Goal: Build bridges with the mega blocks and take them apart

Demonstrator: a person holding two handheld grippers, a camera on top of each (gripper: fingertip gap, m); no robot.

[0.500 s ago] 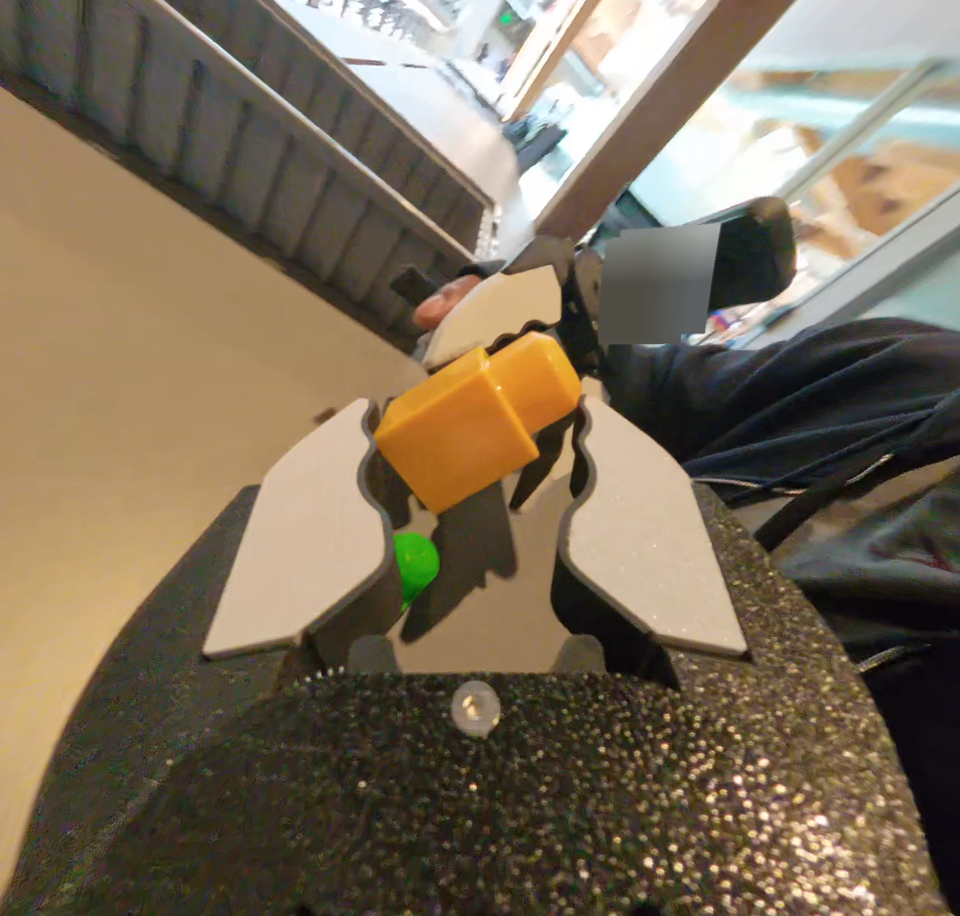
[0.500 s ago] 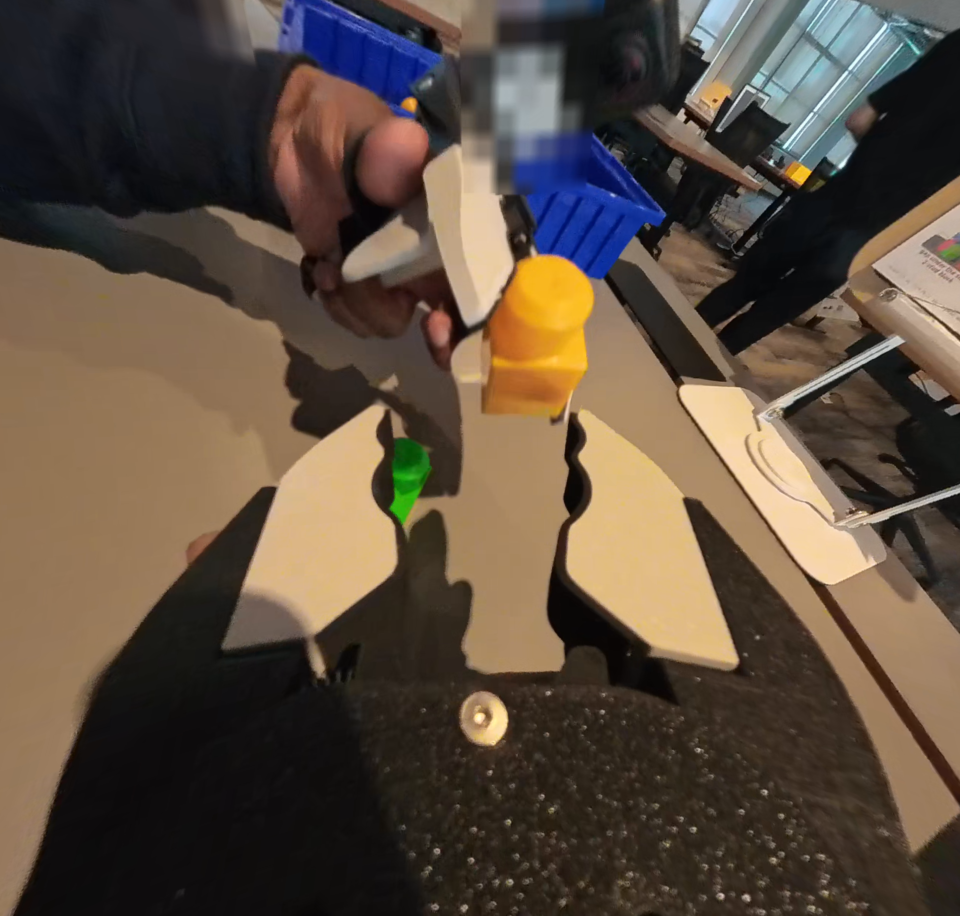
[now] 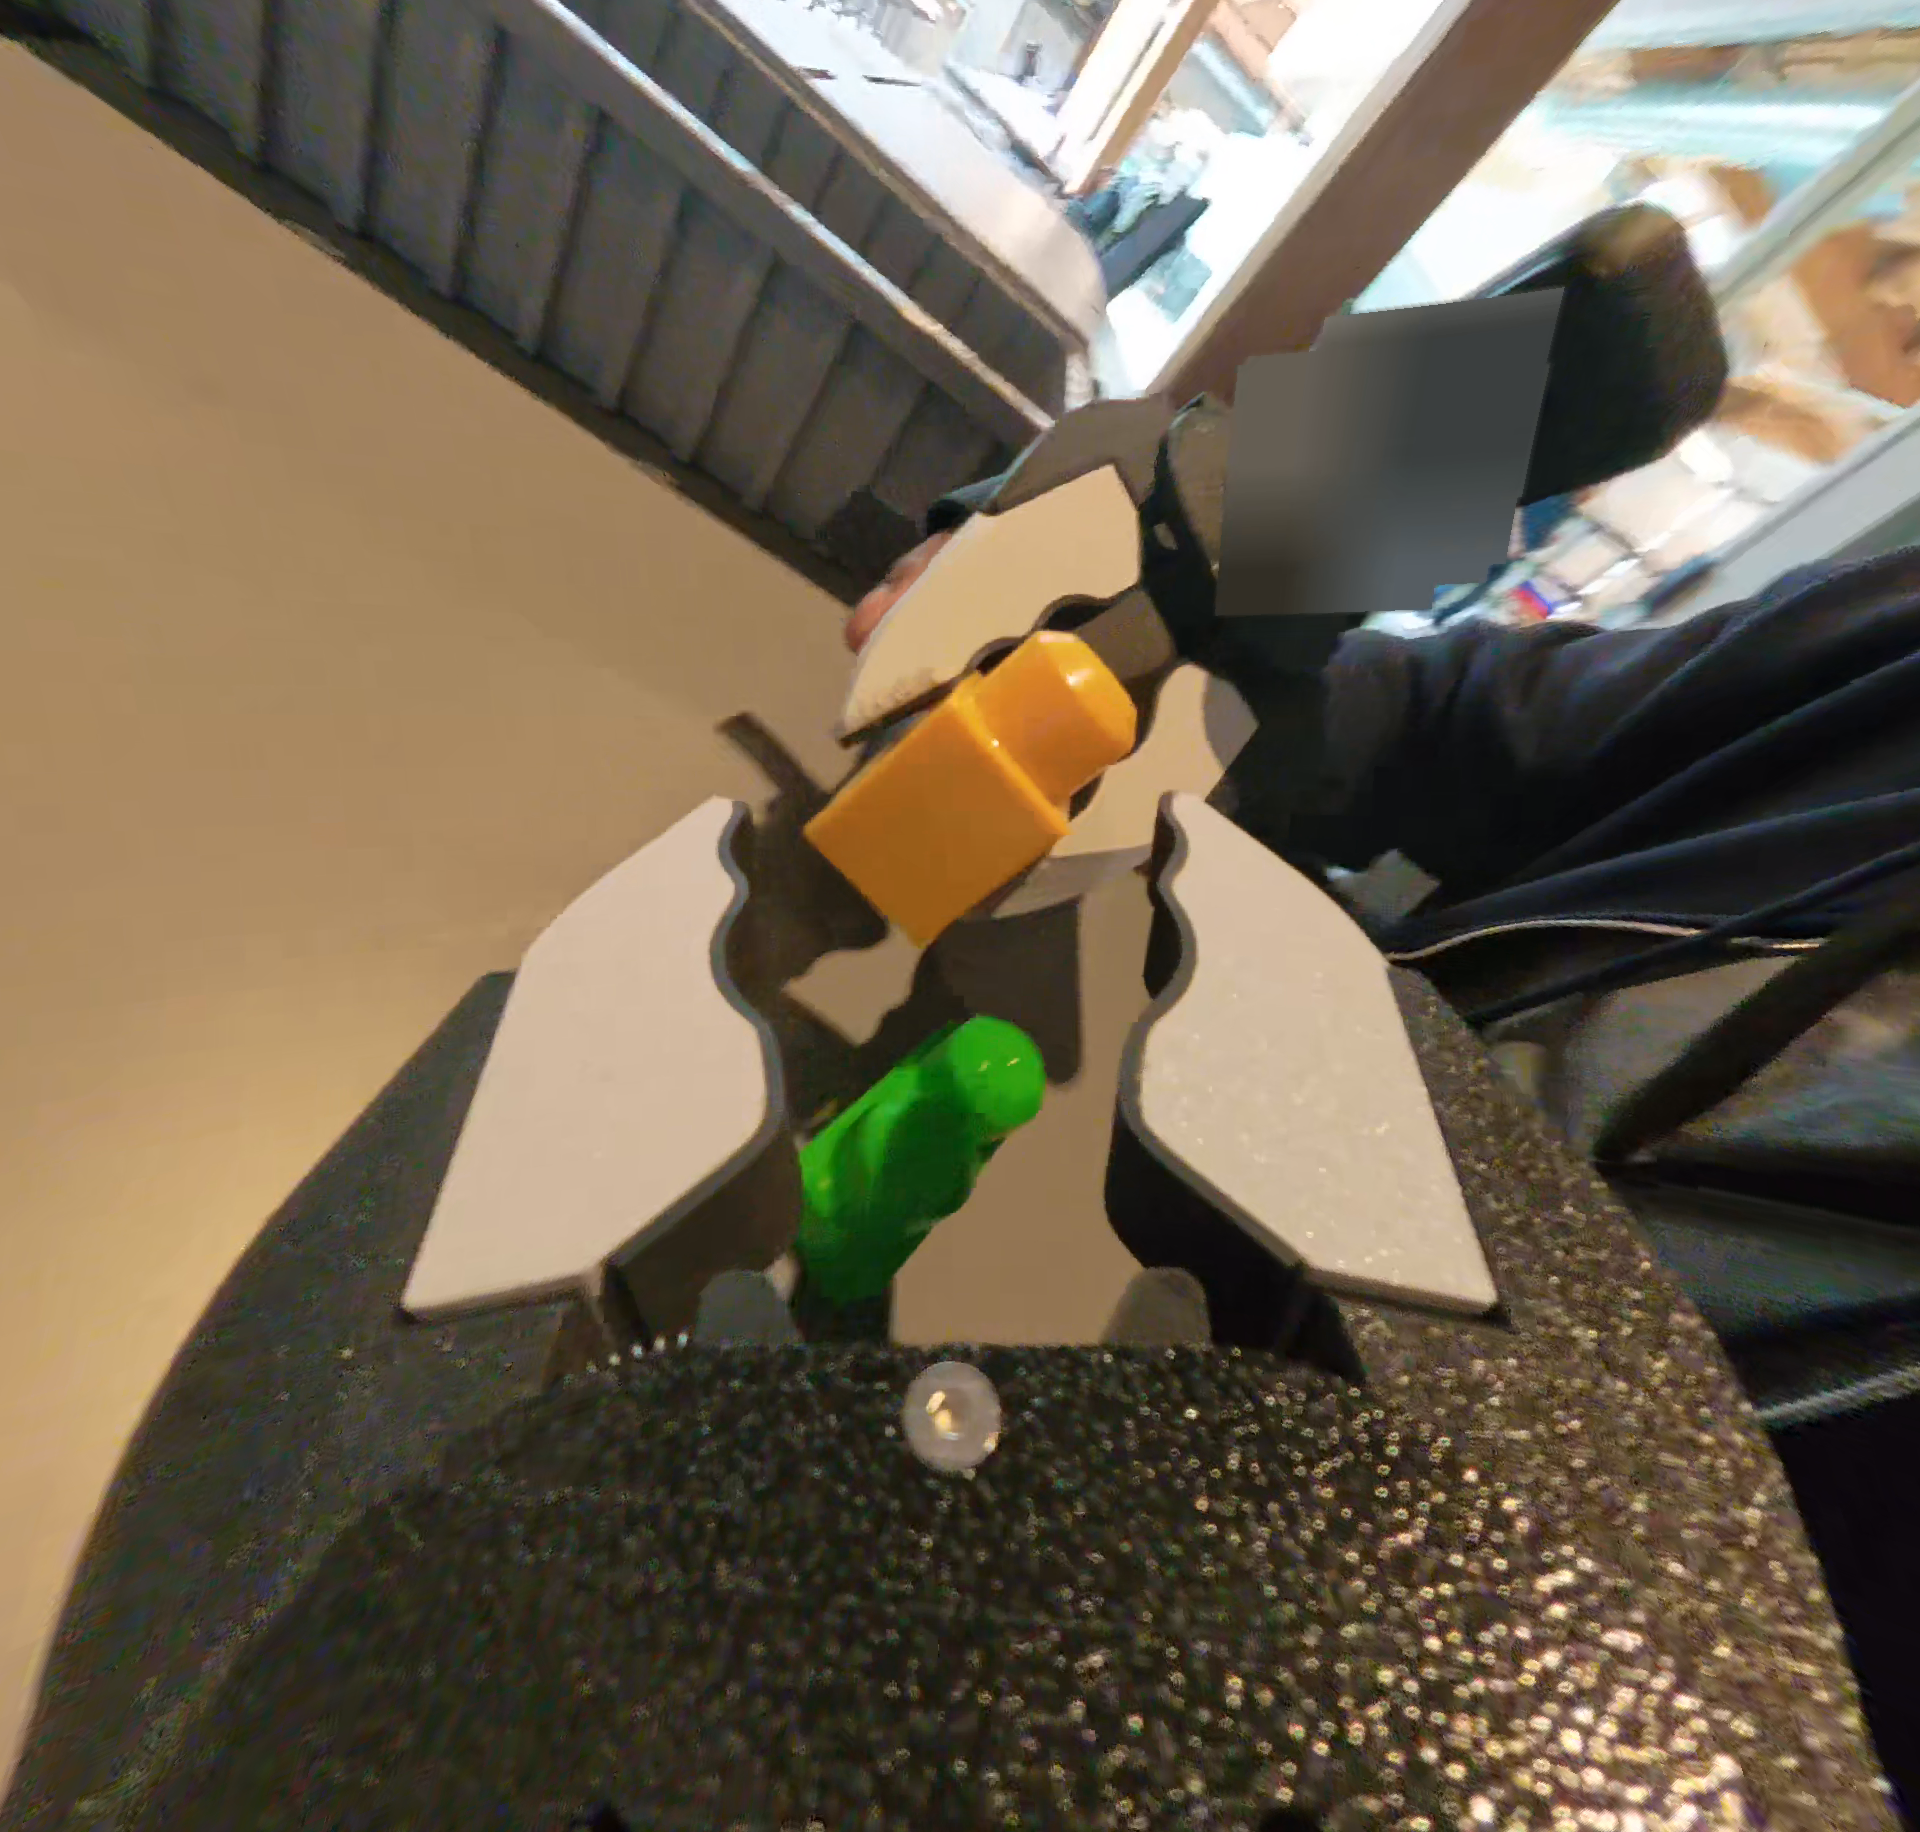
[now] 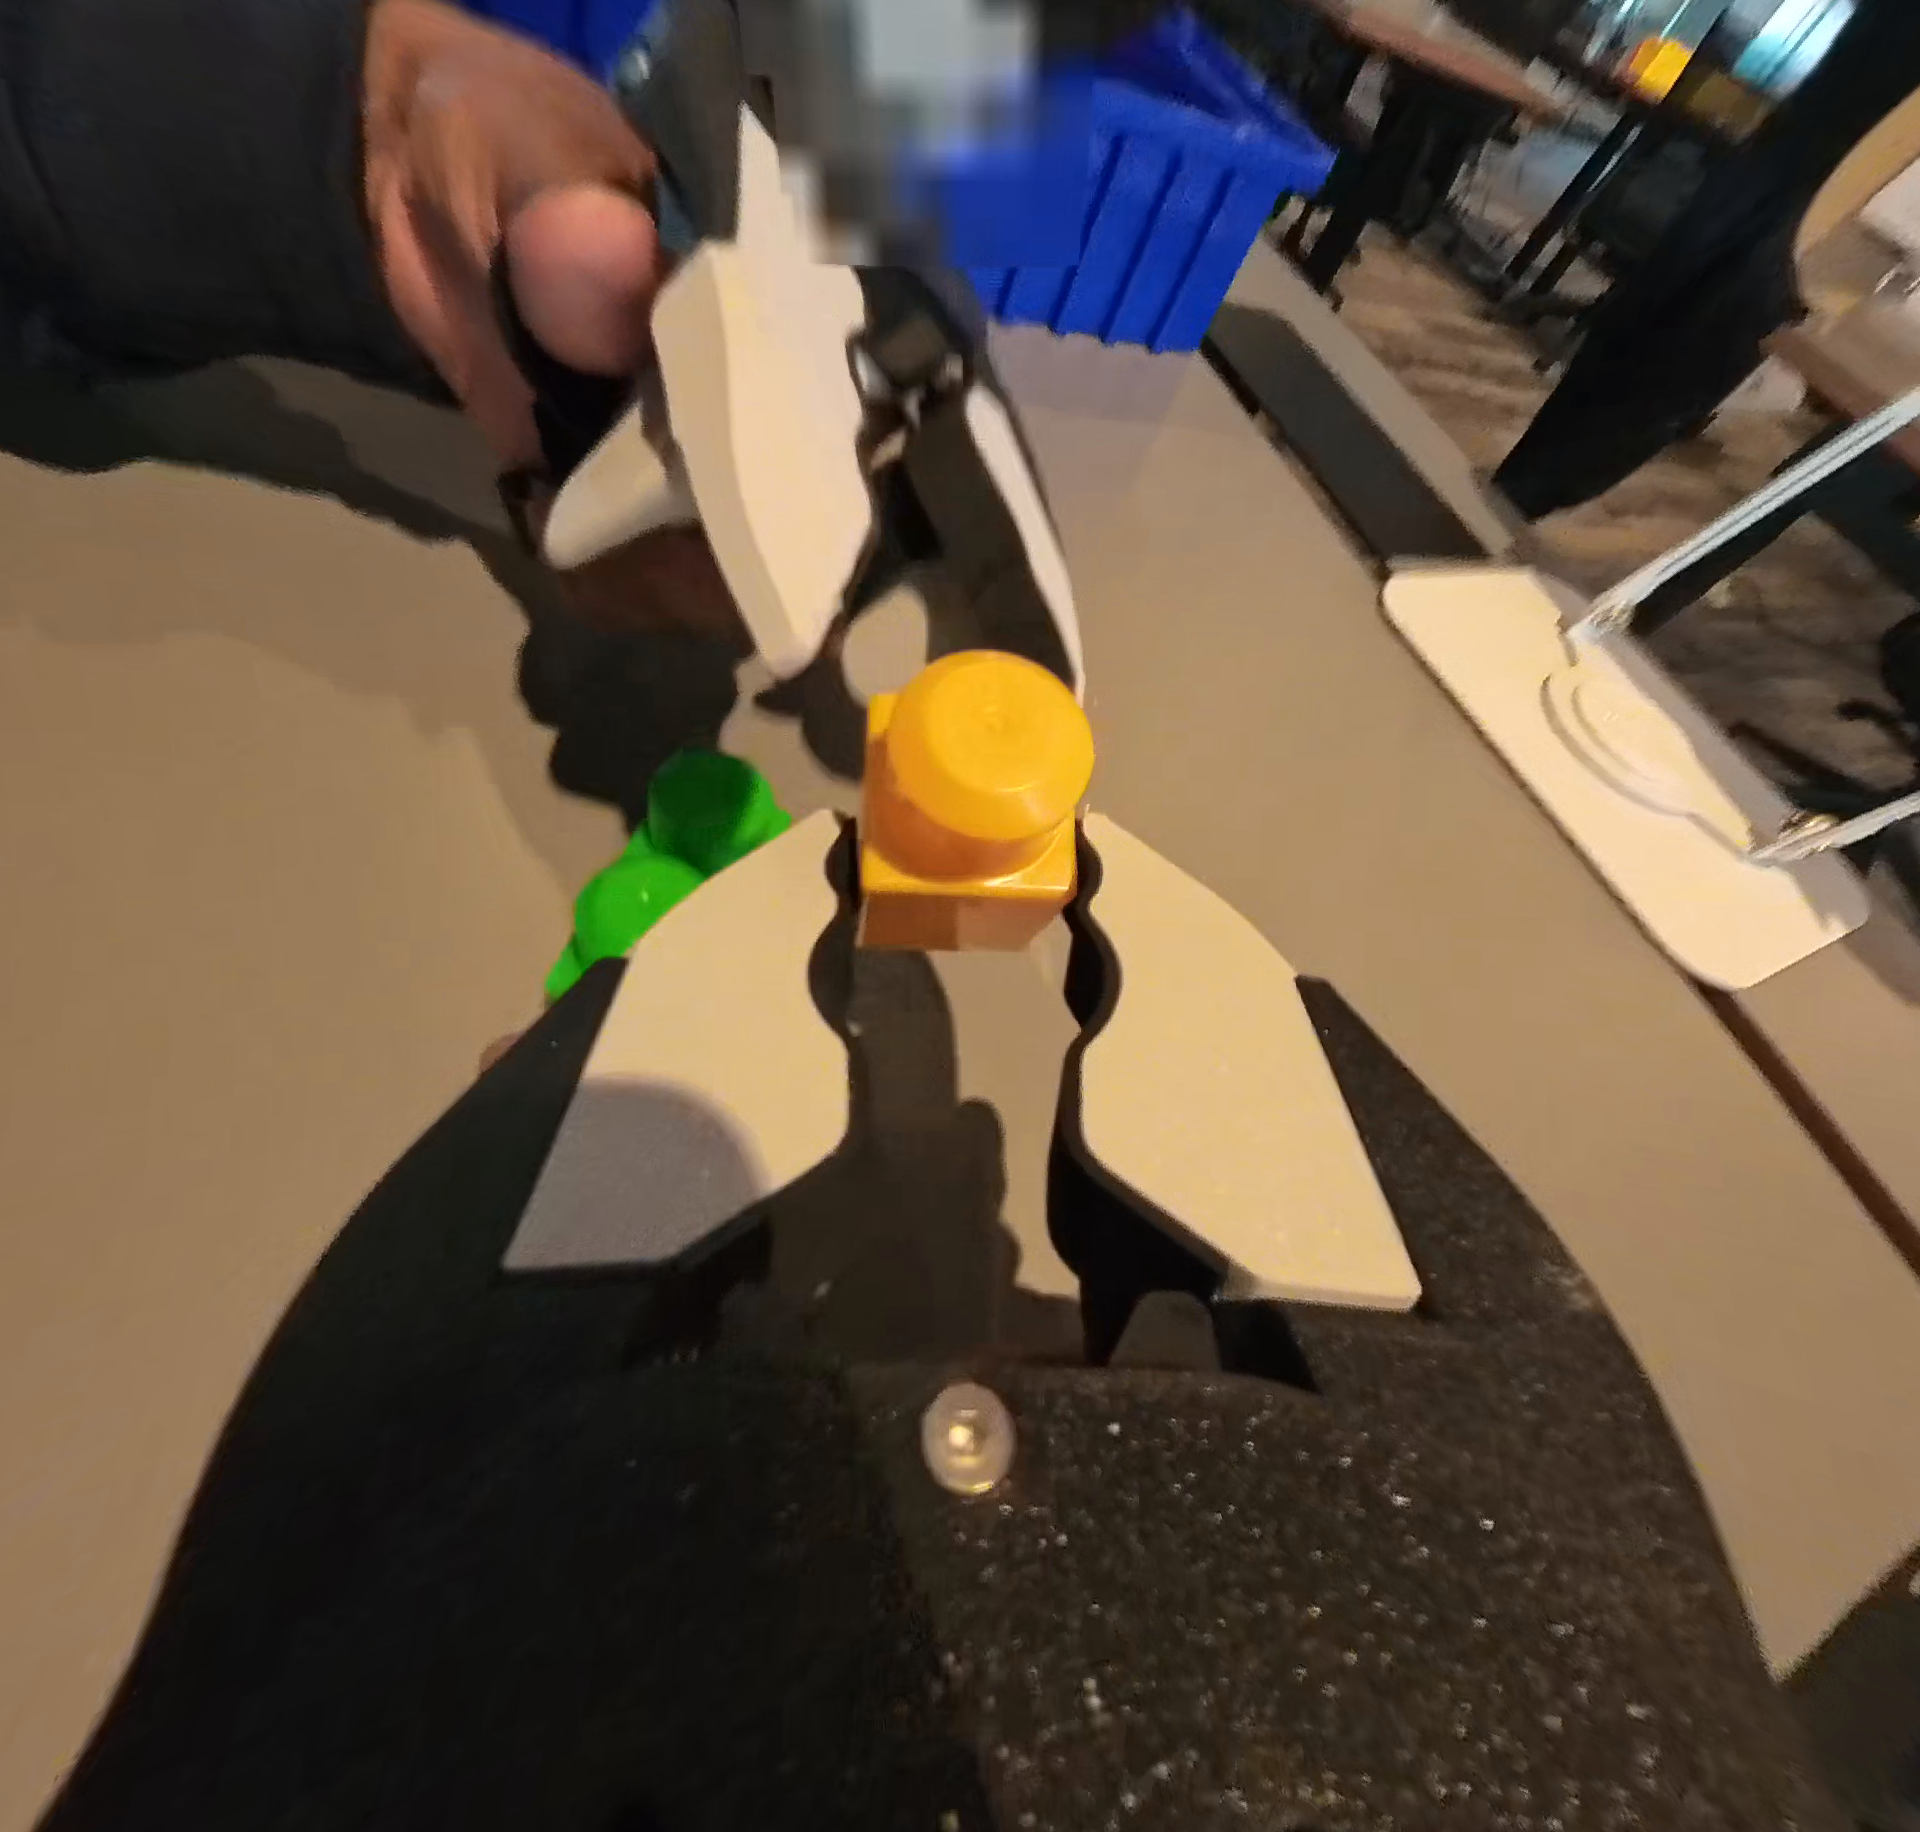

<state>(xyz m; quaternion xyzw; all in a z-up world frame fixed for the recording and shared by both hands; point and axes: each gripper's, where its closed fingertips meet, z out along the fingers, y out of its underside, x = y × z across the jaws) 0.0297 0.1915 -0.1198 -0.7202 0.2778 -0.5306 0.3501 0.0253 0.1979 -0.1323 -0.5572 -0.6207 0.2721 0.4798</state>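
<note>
**Orange block held by the right tongs, left tongs wide**

The right tongs (image 4: 961, 837) are closed narrowly on the orange block (image 4: 982, 764), gripping its square base at the very tips, with the round stud pointing up toward the camera. The left tongs (image 3: 951, 816) are spread wide and grip nothing. In the left wrist view the orange block sits tilted just beyond their tips. A green block (image 3: 914, 1138) lies on the grey table (image 4: 260, 847), seen between the left tongs' fingers and just left of the right tongs' left finger. A hand (image 4: 488, 224) grips the left tongs. Well beyond them stands a blue bin (image 4: 1122, 213).
</note>
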